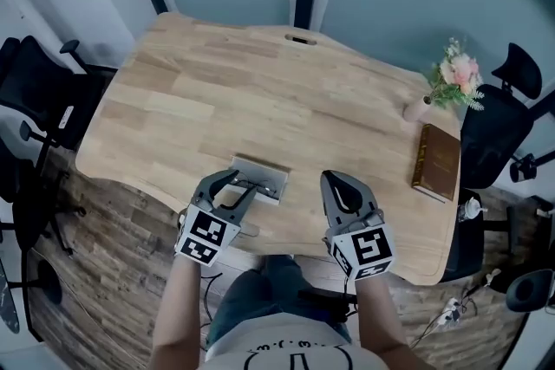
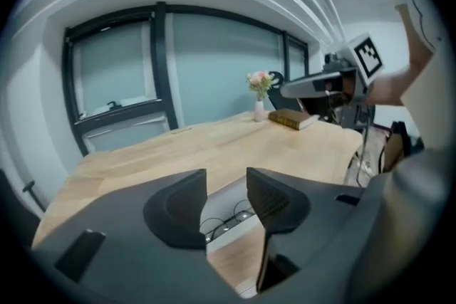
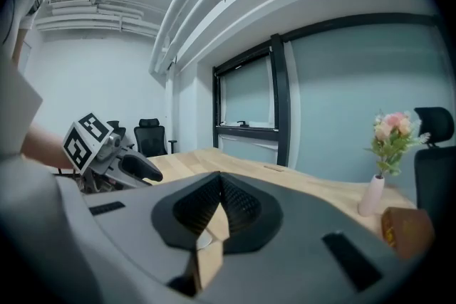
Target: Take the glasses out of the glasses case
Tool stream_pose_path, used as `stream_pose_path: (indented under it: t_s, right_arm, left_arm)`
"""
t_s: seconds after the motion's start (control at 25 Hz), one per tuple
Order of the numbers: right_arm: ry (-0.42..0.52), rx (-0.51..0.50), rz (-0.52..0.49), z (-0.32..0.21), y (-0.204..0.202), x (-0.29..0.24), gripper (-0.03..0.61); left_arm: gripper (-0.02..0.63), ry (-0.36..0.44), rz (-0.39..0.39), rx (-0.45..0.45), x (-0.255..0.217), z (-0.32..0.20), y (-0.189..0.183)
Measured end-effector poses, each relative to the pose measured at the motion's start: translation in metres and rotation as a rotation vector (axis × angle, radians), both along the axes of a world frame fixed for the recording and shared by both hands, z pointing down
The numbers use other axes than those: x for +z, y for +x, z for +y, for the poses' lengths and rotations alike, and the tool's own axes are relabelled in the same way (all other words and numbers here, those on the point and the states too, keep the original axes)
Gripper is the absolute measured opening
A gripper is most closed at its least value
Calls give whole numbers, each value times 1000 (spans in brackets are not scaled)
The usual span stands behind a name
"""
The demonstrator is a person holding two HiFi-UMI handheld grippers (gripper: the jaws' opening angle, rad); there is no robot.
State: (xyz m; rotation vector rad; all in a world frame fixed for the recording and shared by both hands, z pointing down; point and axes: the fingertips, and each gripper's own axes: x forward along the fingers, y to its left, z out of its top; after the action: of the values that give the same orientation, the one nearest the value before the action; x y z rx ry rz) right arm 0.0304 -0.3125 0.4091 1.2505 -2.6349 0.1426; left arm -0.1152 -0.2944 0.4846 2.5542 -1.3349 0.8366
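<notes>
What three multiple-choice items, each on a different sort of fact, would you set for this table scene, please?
1. Where is the book?
A. beside the flower vase
B. on a chair
C. on the floor

2. What colour is the book?
A. blue
B. brown
C. white

3. How does the left gripper stand?
A. shut on nothing
B. shut on the book
C. open, holding nothing

Answers:
1 A: book and vase share the right end of the table in the head view.
2 B: its cover is brown.
3 C: its jaws stand apart, and the glasses lie in the case beyond them.
</notes>
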Motion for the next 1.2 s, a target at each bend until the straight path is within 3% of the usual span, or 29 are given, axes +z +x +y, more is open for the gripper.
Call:
stream_pose_path:
  t_s: [0.2,0.4,0.64,0.92,1.2]
  right_arm:
    - [-56,26,9,-6,3,20,11]
    - [-97,89,1,-6,10,30,11]
    - [-131,164,15,1,16,42,11]
    - [-161,238,50,16,21,54,11]
    - [-156,271,75,26,13,51,11]
  left_arm:
    - [178,-118,-219,247,42,-10,7]
    - [150,-305,-322,472,80,-5,12]
    - [112,-464,-456,683,119,-8,9]
    - [97,-486,-551,825,141,-12,11]
    - [31,-428,-546,851,148,-12,16]
